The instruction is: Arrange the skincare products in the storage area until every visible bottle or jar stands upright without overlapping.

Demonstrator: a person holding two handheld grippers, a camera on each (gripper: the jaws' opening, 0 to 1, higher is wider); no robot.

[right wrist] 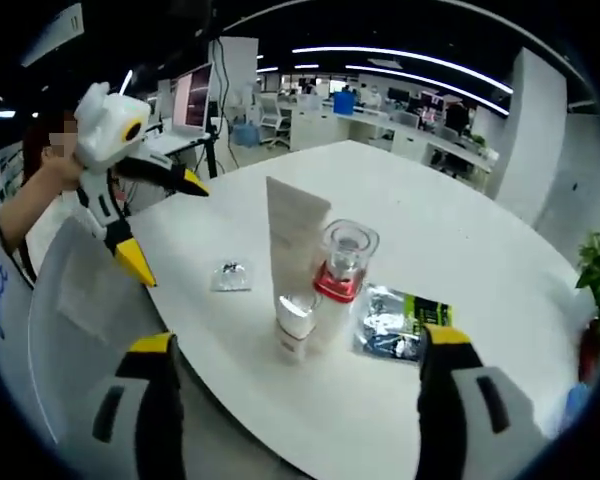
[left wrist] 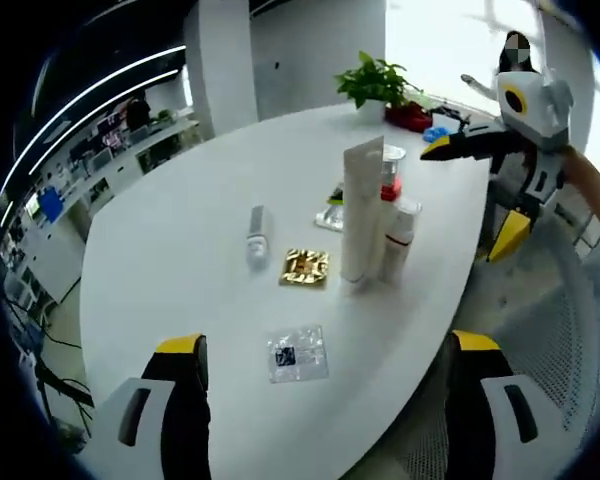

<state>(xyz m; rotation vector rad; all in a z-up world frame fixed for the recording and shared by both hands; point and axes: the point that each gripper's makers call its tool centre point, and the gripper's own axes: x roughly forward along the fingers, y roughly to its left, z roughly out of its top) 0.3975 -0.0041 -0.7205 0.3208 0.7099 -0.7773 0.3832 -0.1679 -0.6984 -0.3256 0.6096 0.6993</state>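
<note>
While both grippers' jaws gape (nothing held), the tall tube stands near the desk edge beside the red-collared bottle.

white tube upright | red-collared bottle touching it | right gripper open, empty

A broad white table stands in an open office. Beyond it rise a white pillar and rows of desks; linear ceiling lights glow above.
</note>
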